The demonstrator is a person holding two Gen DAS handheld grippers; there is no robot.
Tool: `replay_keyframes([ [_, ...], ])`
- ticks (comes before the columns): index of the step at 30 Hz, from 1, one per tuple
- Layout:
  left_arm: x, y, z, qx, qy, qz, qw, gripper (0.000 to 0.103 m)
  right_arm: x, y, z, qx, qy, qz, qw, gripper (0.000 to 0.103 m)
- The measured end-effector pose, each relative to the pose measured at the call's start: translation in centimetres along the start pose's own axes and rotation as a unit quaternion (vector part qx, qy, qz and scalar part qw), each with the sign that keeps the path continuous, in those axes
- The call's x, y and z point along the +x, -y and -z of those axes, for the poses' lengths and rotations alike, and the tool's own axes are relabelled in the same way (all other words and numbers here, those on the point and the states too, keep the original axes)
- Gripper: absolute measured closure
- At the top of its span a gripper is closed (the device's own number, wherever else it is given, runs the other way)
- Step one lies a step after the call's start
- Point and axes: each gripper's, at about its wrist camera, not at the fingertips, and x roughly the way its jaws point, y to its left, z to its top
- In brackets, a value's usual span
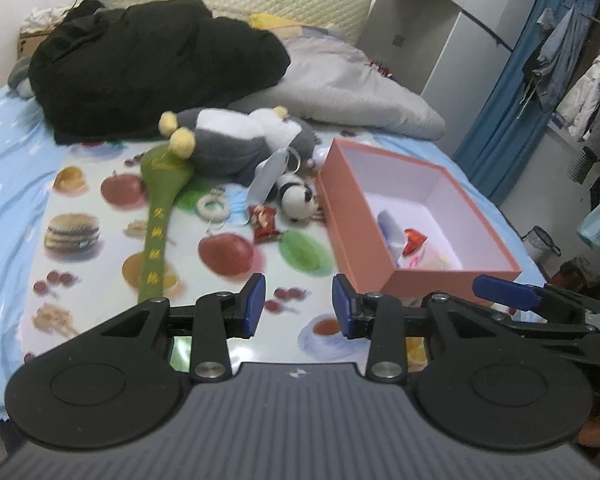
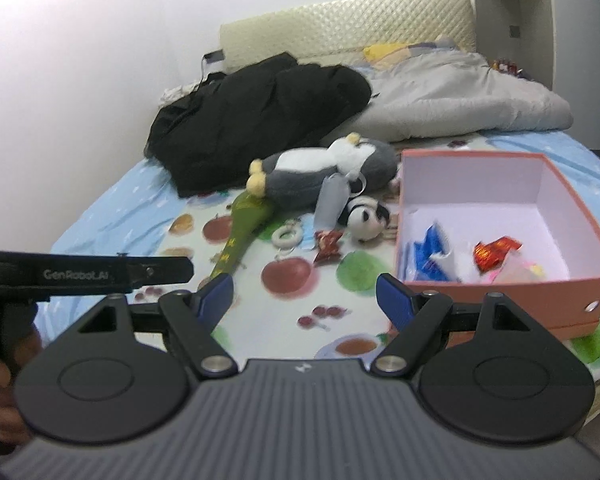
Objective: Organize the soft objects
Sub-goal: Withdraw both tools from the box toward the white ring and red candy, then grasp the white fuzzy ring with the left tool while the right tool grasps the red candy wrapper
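Both your hand-held grippers, left [image 1: 299, 304] and right [image 2: 304, 302], are spread, holding nothing. L to R on the bed: 1 green plush wand [image 1: 159, 216], 1 penguin plush [image 1: 236, 142], 1 panda plush [image 1: 296, 197], 1 pink box [image 1: 452, 278]. Risk, imo: a shallow pinch lets the plush slip, or you nudge the box.

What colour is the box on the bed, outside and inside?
The box is salmon pink outside and white inside, clearest in the right wrist view.
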Motion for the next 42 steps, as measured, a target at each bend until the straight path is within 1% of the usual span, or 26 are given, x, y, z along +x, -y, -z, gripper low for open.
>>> replay_keyframes([
  [7, 1.5, -2.2, 1.6, -0.035, -0.018, -0.009, 0.9992, 0.061, 1.6, -1.2, 1.2, -0.004, -0.027, -0.012, 1.0, 0.022],
  [13, 3.9, -3.7, 1.3, -0.046, -0.038, -0.012, 0.9981, 0.06, 2.9, -0.8, 1.0, 0.009, -0.037, -0.005, 0.999, 0.022],
  [16, 5.4, -4.3, 0.7, -0.049, -0.046, -0.015, 0.9976, 0.06, 4.2, -0.4, 0.6, 0.017, -0.044, 0.0, 0.999, 0.022],
  [17, 5.9, -4.5, 0.5, -0.049, -0.048, -0.016, 0.9976, 0.059, 4.7, -0.3, 0.4, 0.018, -0.047, 0.0, 0.999, 0.022],
  [18, 6.4, -4.7, 0.2, -0.049, -0.049, -0.018, 0.9974, 0.055, 5.2, -0.2, 0.1, 0.019, -0.05, 0.0, 0.999, 0.022],
  [20, 7.2, -5.2, -0.4, -0.05, -0.048, -0.02, 0.9974, 0.052, 6.2, -0.1, -0.3, 0.018, -0.054, -0.001, 0.998, 0.023],
  [25, 9.4, -6.2, -2.1, -0.047, -0.044, -0.025, 0.9976, 0.052, 8.9, -0.1, -1.8, 0.013, -0.064, -0.006, 0.998, 0.023],
  [27, 10.4, -6.6, -2.7, -0.045, -0.046, -0.032, 0.9974, 0.049, 10.1, -0.1, -2.5, 0.009, -0.068, -0.007, 0.998, 0.023],
  [29, 11.7, -7.0, -3.3, -0.041, -0.048, -0.035, 0.9974, 0.048, 11.2, 0.1, -3.1, 0.009, -0.071, -0.008, 0.997, 0.023],
  [40, 19.7, -8.7, -6.0, -0.027, -0.073, -0.034, 0.9964, 0.047, 17.9, 1.6, -5.3, 0.015, -0.098, -0.004, 0.995, 0.023],
  [42, 21.4, -8.9, -6.4, -0.021, -0.08, -0.036, 0.996, 0.047, 19.4, 1.9, -5.6, 0.019, -0.104, -0.004, 0.994, 0.026],
])
